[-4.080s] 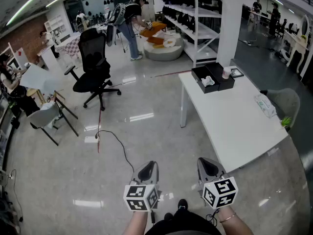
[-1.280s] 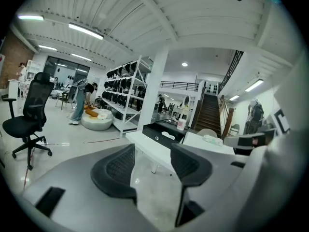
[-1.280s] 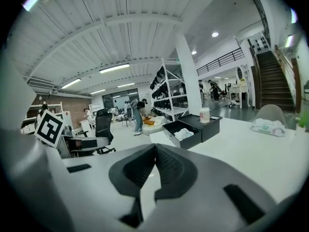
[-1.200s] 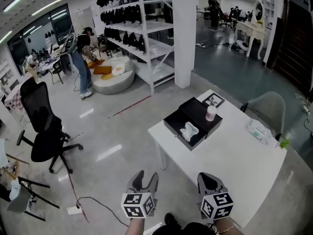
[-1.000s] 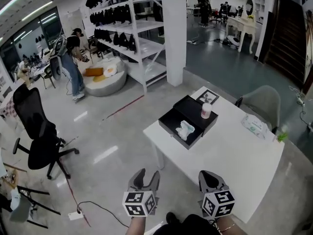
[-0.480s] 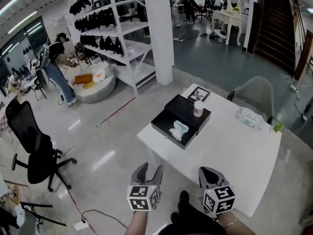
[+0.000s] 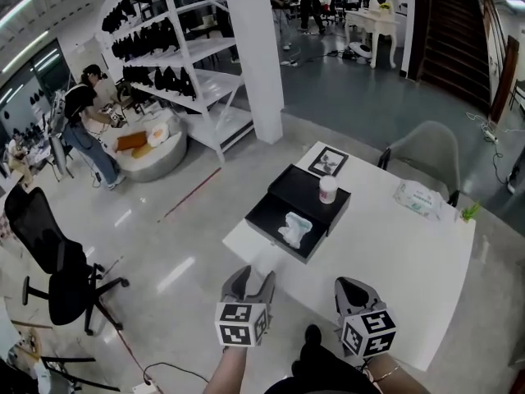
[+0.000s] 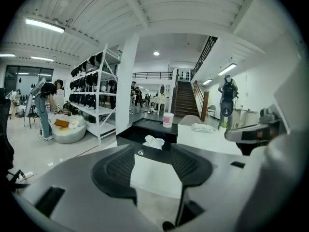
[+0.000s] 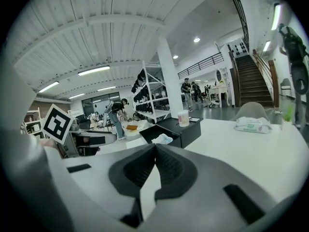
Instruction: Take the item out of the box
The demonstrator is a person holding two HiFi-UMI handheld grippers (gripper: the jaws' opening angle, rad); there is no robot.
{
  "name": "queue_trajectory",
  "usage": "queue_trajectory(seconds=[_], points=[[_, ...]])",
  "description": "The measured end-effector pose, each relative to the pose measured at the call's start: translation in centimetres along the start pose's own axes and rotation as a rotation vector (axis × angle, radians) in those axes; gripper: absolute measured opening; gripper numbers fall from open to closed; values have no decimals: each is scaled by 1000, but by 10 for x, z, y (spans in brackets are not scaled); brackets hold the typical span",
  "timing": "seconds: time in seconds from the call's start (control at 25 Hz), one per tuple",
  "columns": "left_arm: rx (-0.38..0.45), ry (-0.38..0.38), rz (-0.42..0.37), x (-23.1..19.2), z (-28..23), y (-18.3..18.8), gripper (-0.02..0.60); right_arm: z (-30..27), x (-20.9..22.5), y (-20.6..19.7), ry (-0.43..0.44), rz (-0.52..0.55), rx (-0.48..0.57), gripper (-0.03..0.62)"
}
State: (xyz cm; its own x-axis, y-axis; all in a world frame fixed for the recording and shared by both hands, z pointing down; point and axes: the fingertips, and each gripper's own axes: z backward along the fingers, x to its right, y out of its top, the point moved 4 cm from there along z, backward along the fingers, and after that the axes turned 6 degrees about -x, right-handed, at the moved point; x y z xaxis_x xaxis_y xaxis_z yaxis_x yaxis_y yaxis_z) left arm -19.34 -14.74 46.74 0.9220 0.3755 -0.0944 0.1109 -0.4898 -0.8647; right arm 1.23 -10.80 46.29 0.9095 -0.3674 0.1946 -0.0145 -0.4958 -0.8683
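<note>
A black box [image 7: 300,205] lies open on the far left part of the white table [image 7: 394,261]. In its front tray rests a crumpled white item [image 7: 294,229]; a white cup [image 7: 327,190] stands on the box's rear part. My left gripper [image 7: 252,278] hovers short of the table's near corner, open and empty. Through its jaws in the left gripper view [image 8: 152,153] I see the box [image 8: 145,129], the item [image 8: 154,140] and the cup [image 8: 168,120]. My right gripper [image 7: 352,286] is shut and empty over the table's near edge, its jaws [image 9: 154,148] pointing at the box [image 9: 186,129] and the item [image 9: 164,139].
A pack of wet wipes [image 7: 417,197] and a small green plant [image 7: 469,213] sit at the table's far right. A framed picture [image 7: 326,162] lies behind the box. A grey chair [image 7: 425,149] stands beyond the table. A pillar [image 7: 250,52], shelving [image 7: 176,76] and a black office chair [image 7: 49,257] stand to the left.
The view has come closer to the table, and the box sits nearer and more central. Both grippers keep their places at the bottom of the head view, with their jaws unchanged.
</note>
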Motion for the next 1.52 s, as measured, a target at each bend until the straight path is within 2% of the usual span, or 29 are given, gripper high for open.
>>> queue_trajectory(seconds=[0.36,0.72,0.88,1.12,1.28,1.52], points=[[-65,-65,-72,2,-61,29,209,-29,30,10,-31,-52,-15,2],[-138,-100,-187,14,-108,46,212,-46,60,9,-47,-83,-37,2],[-202,-101,-252,16,-134,46,222,-54,76,11,-57,-92,-39,2],[-306,-149,-318,25,-164,38,238,-58,93,5,-77,-132,-48,2],[-366,-146,-342,27,-184,35,238,-61,103,3,-89,-154,-47,2],[-462,-126,-417,26,-209,28,238,-62,118,1,-112,-181,-47,2]])
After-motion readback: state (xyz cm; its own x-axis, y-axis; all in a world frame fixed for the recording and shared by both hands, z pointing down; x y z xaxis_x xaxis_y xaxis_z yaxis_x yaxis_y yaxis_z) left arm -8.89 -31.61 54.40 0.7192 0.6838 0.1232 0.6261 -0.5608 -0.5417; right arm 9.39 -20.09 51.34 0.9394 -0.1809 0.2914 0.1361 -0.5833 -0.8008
